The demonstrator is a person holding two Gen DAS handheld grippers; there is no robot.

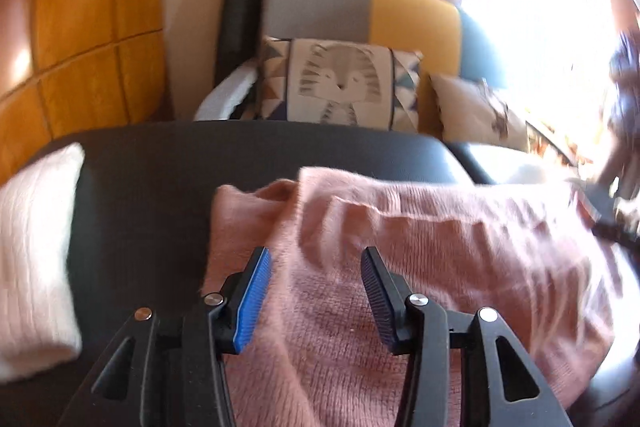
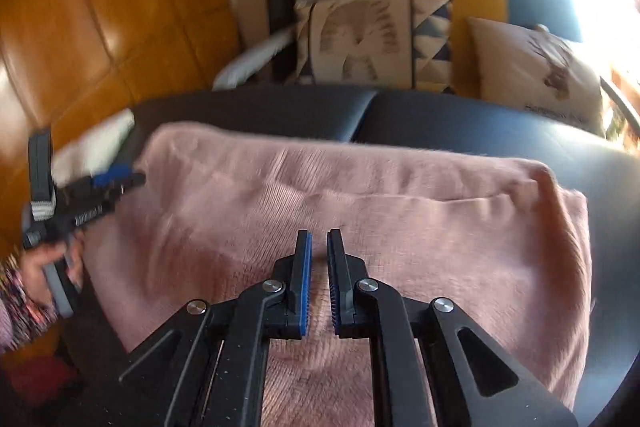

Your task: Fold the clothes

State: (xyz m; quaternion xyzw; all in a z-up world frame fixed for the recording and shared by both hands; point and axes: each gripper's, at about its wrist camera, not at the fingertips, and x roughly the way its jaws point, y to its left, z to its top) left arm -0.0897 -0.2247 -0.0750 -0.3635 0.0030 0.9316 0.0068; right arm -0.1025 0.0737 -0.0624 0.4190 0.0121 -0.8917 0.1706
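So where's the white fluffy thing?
The white knitted cloth lies on the dark table, at the far left of the left wrist view, left of the pink sweater and apart from it.

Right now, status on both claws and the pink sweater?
Left claw open over pink sweater, gripping nothing. Right claw nearly shut, grip unclear. White garment folded at left. Nothing blocking.
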